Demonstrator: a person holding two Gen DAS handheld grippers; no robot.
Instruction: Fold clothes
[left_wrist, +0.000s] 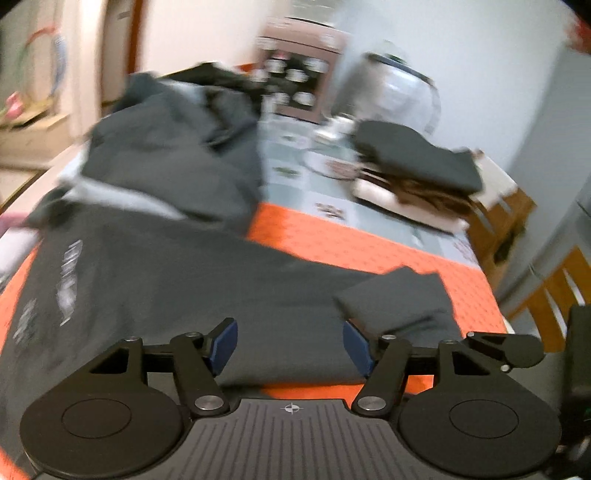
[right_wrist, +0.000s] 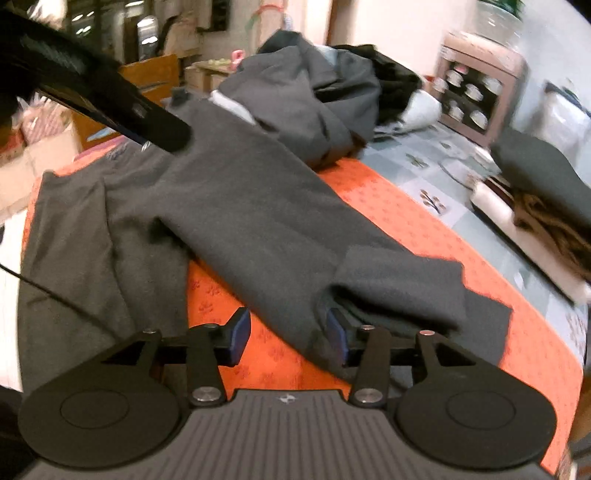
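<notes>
Left wrist view: a table (left_wrist: 424, 258) under an orange cloth, with a pale patterned cover over its far half, serves as the folding surface. Across the orange part lies a dark grey shirt (left_wrist: 207, 295), spread mostly flat with faint print near its left edge, apparently laid out so it can be folded in stages. Behind it rises a heap of unfolded dark clothes (left_wrist: 173, 147), evidently the work still waiting. At the far right a stack of folded garments (left_wrist: 417, 177), dark on top with brown and white beneath, sits well apart from the working area, seemingly to keep finished pieces clear. A brown rack of small jars (left_wrist: 295, 85) stands at the table's far end.

One sleeve (right_wrist: 399, 284) of the shirt is turned back over the cloth and lies doubled on the orange, which suggests a sleeve fold in progress. The picture is blurred, so finer creases cannot be made out.

The left gripper (left_wrist: 290, 347) hangs over the shirt's near hem with its blue pads wide apart; fabric shows between them but nothing is pinched. In the right wrist view the right gripper (right_wrist: 288, 334) stands at a medium spread over the sleeve's edge; its right pad is tucked against the cloth, the left pad clear above bare orange, so it grips nothing.
</notes>
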